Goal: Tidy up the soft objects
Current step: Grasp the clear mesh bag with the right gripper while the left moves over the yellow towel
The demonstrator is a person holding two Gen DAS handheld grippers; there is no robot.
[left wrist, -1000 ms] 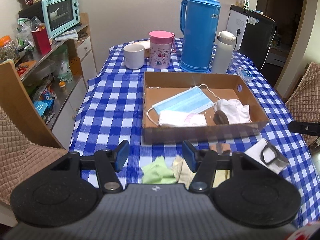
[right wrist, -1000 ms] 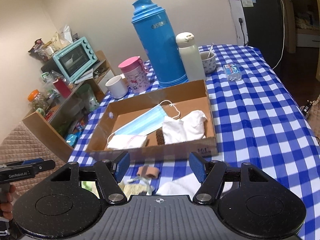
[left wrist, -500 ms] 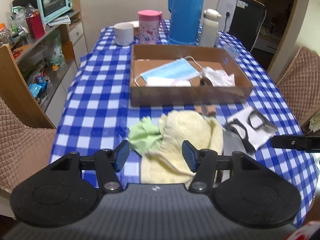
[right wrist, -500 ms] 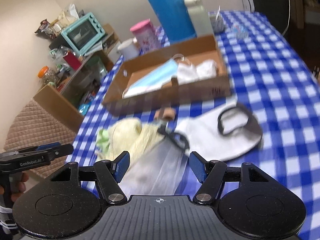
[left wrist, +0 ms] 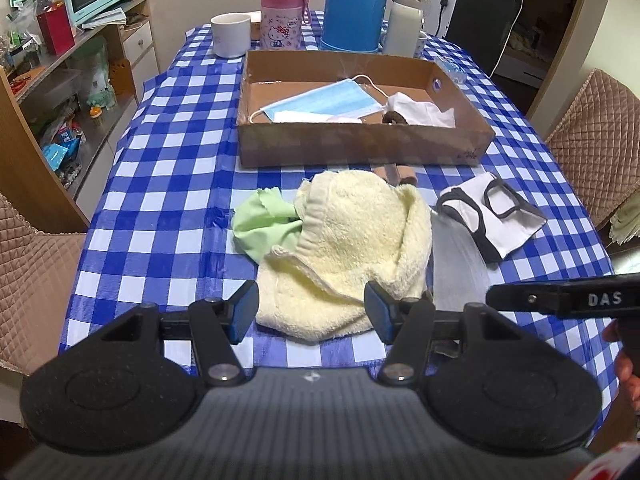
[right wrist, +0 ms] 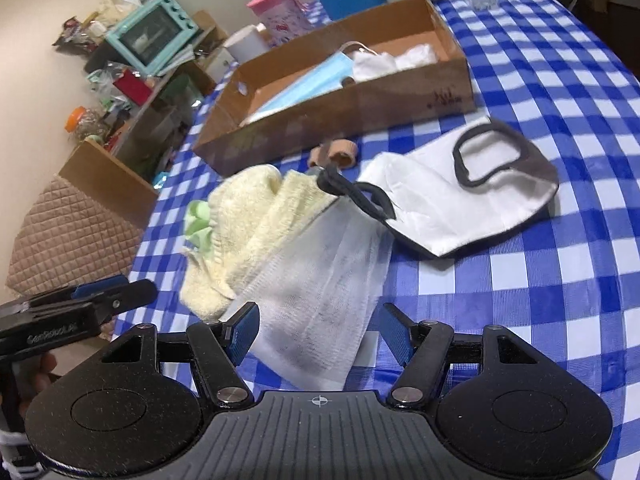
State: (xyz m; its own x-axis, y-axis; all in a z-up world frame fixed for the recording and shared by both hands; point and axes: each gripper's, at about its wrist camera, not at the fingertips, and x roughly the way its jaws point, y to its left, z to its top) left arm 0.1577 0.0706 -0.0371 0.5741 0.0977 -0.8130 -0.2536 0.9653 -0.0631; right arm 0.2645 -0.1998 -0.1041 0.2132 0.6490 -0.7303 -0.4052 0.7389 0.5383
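Item: left gripper (left wrist: 310, 312), jaws apart, nothing clamped; yellow towel (left wrist: 352, 248) lies between and just ahead of the pads, green cloth (left wrist: 262, 226) beyond the left pad. Item: right gripper (right wrist: 318, 334), jaws apart, empty; gauzy white cloth (right wrist: 320, 280) directly ahead between the pads, white mask (right wrist: 460, 196) farther ahead to the right. Destination, judged: cardboard box (left wrist: 360, 148), well ahead. Handling advice: descend until the pads straddle a raised fold, pinch one layer only, avoid dragging neighbouring pieces.

"DAS" shows on the right gripper (left wrist: 568, 300); "GenRobot.AI" on the left gripper (right wrist: 52, 334).
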